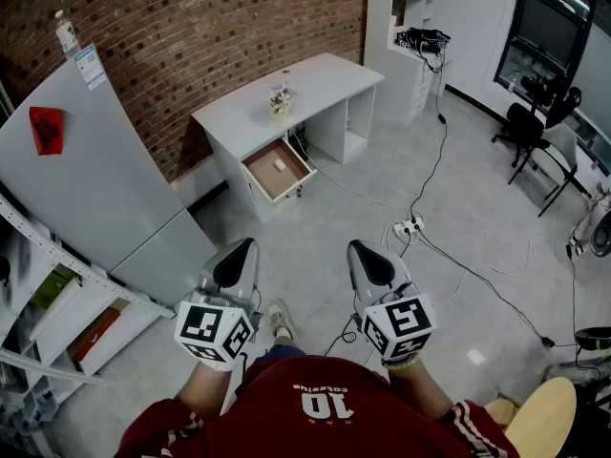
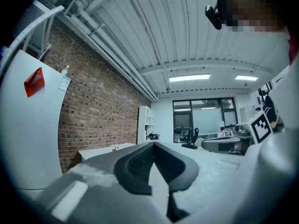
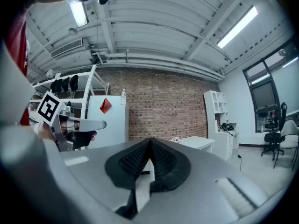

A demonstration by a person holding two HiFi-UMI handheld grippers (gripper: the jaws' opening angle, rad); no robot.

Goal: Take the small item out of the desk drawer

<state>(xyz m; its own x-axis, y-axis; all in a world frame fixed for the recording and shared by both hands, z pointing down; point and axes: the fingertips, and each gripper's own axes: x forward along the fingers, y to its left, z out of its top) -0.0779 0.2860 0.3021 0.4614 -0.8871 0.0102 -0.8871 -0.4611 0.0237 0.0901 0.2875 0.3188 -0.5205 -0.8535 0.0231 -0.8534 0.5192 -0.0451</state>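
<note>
In wooden drawer [image 1: 270, 182]: item [image 1: 279, 164] (small, white).

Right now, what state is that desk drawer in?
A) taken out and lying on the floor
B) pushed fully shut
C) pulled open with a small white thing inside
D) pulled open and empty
C: in the head view the drawer stands pulled out from under the white desk, and a small white item lies on its brown bottom.
</note>
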